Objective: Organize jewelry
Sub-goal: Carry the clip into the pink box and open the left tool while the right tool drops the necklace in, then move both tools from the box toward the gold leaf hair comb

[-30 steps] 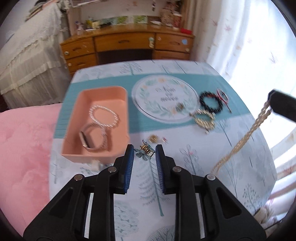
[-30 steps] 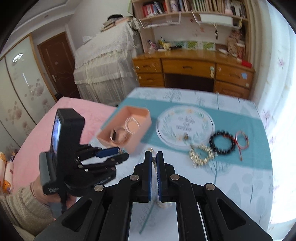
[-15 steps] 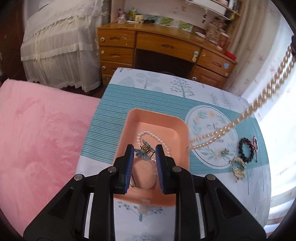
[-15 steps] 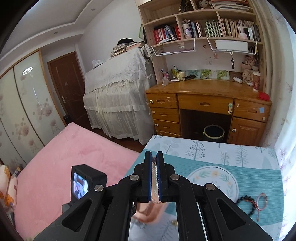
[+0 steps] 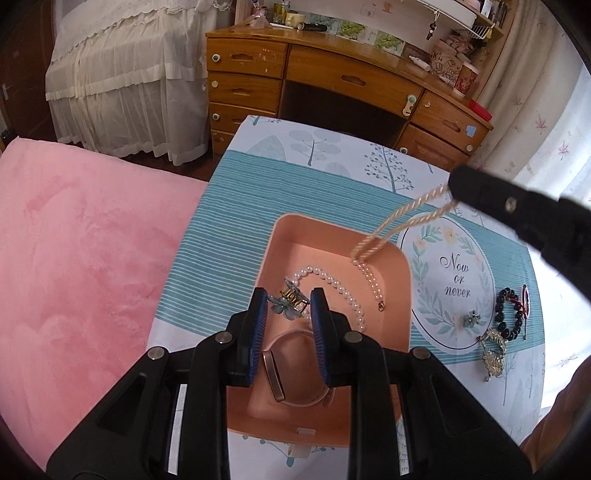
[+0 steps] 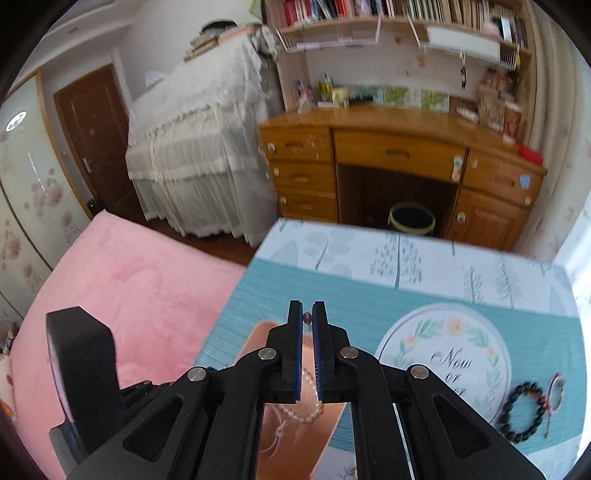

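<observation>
Left wrist view: mid-frame, the peach tray (image 5: 280,236) holds a pearl bracelet (image 5: 332,282) and bangle (image 5: 273,376); the left gripper (image 5: 288,308) has its jaws clamped on a blue flower clip (image 5: 286,304), the right gripper (image 5: 456,184) shut on a pearl necklace (image 5: 373,280) trailing into the tray.

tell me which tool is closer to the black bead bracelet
Right. The right tool hangs the pearl necklace just beside the round mat, near the black bead bracelet; the left tool hovers over the pink tray, farther away.

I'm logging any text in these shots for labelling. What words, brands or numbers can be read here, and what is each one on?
"Now or never": script inside the round wreath print on the tablecloth, beside the pink tray.
Book spines on the shelf: blurred, unreadable.
Patterned box on the desk: marks too small to read.
Nothing else carries readable text.
</observation>
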{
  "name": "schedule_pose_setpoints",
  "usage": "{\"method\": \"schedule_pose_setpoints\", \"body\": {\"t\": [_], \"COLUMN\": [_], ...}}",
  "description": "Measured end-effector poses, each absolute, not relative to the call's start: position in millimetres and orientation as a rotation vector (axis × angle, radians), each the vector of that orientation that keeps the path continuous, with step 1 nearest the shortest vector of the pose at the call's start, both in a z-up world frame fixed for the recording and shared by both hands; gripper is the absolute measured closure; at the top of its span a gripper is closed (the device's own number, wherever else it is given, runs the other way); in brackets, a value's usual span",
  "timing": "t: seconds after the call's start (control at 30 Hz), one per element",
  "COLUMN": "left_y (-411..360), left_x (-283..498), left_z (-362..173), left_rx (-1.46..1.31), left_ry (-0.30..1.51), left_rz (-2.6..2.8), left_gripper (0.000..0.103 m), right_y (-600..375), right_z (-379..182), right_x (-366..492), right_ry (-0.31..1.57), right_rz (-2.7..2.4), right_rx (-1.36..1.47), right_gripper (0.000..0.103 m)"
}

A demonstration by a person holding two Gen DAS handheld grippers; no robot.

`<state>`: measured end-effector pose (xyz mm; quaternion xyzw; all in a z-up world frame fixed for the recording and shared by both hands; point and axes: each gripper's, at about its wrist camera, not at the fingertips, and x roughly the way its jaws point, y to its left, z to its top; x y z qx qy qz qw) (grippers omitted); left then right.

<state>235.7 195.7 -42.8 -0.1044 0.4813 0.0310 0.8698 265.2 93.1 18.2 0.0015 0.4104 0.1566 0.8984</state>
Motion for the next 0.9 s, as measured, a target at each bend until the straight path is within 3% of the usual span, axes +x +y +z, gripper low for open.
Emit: {"method": "schedule_pose_setpoints", "body": {"t": [0.23,0.3,0.37,0.47,0.9], "left_y": [183.4,179.4,176.8,172.8,137.9], "left_x": [237.0,233.0,226.6,214.6,136.1], "left_z": [-51.5,-51.9,-51.0,-50.2,-27.8], "left_rx": [-0.197,-0.185,-0.199,-0.217,-0.206], "left_ry": [1.004,1.002,0.992,0.989,0.94], "left_rz": [0.056,0.061,0.059,0.037,-0.029], "left_gripper": [0.078,0.052,0.039,0.039,0.039], "right_y": [68.2,58.2,47.3,29.8,-41.7], "right_z": [-26.0,-28.9,-32.2,-32.2,-46.1], "right_x": [268.7,264.1,258.8,240.5,139.4], "right_ry": [0.941,0.941,0.941,0.94,0.957], "right_rz": [0.331,0.329,0.326,0.324,0.3], "right_rx": [0.014,0.02,0.033,0.053,0.093], "right_gripper": [0.083,0.081,0.079,0.075,0.075]}}
